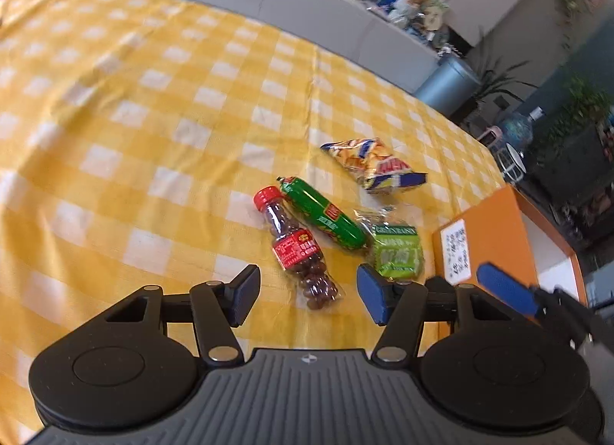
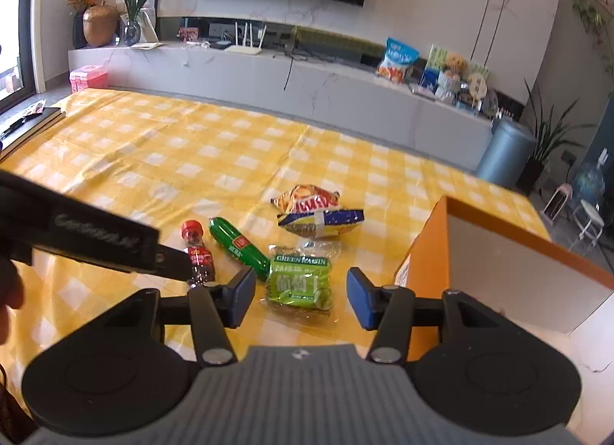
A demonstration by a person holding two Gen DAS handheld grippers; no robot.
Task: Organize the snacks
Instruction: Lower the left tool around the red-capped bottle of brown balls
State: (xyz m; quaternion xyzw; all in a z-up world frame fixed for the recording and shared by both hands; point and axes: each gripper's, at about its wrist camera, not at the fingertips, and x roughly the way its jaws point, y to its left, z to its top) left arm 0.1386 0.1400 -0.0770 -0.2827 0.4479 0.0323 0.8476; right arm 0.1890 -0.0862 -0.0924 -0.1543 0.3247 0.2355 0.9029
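Several snacks lie on the yellow checked tablecloth (image 1: 134, 99): a bottle-shaped pack of brown candies with a red cap (image 1: 297, 249), a green sausage (image 1: 322, 215), a green raisin pack (image 1: 399, 257) and a yellow chip bag (image 1: 376, 167). My left gripper (image 1: 309, 293) hovers open over the candy pack's lower end, pads clear of it. My right gripper (image 2: 300, 297) is open around the green raisin pack (image 2: 301, 282) without touching it. An orange box (image 2: 518, 264) with a white inside stands open at the right. The left gripper's finger hides part of the candy bottle (image 2: 197, 249) in the right wrist view.
A dark notebook (image 2: 30, 126) lies at the table's far left edge. Behind the table runs a low grey cabinet (image 2: 268, 76) with snack bags (image 2: 397, 61) and toys on it. A blue bin (image 2: 504, 153) and plants stand on the floor at the right.
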